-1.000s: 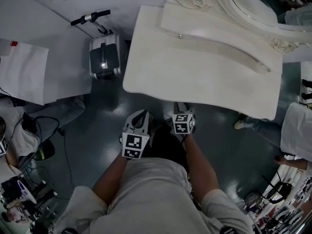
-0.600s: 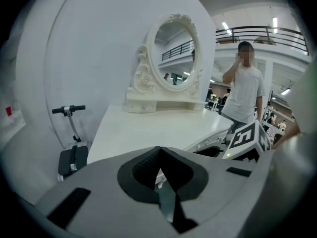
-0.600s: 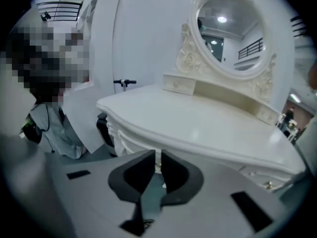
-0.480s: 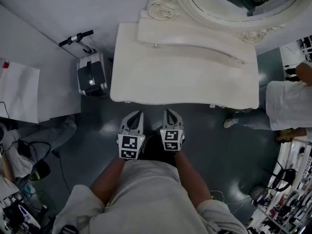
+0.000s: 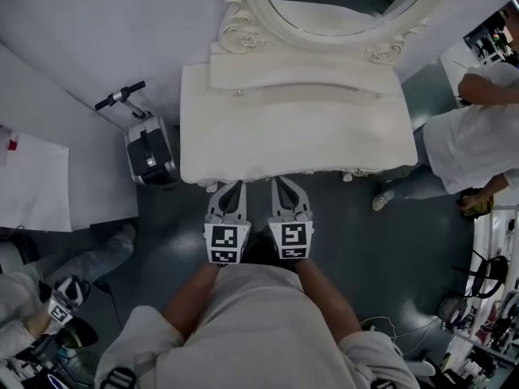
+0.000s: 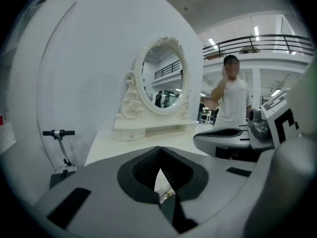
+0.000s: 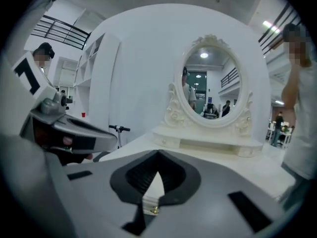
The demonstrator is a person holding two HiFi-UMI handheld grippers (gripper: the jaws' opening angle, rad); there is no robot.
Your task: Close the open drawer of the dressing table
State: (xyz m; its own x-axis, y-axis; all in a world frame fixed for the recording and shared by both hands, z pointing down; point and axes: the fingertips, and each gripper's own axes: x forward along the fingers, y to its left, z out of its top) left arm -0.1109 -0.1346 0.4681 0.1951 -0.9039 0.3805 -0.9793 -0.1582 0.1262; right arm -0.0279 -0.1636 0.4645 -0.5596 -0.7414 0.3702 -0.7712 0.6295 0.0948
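Both grippers have lifted clear of the dressing table's (image 5: 292,136) front edge since a second ago. My left gripper (image 5: 230,188) is closed and empty, and my right gripper (image 5: 285,185) has just been closing on nothing. The drawer (image 7: 150,201) front sits just beyond its tips.

Dressing table (image 5: 300,136) — cream-white, standing against the wall, with an oval mirror (image 5: 345,2) in a carved frame above a low rear shelf (image 5: 308,79). Drawer front (image 7: 147,202), white with a small brass knob (image 7: 155,210), sits beneath the top's front edge — within the top's outline, closed.
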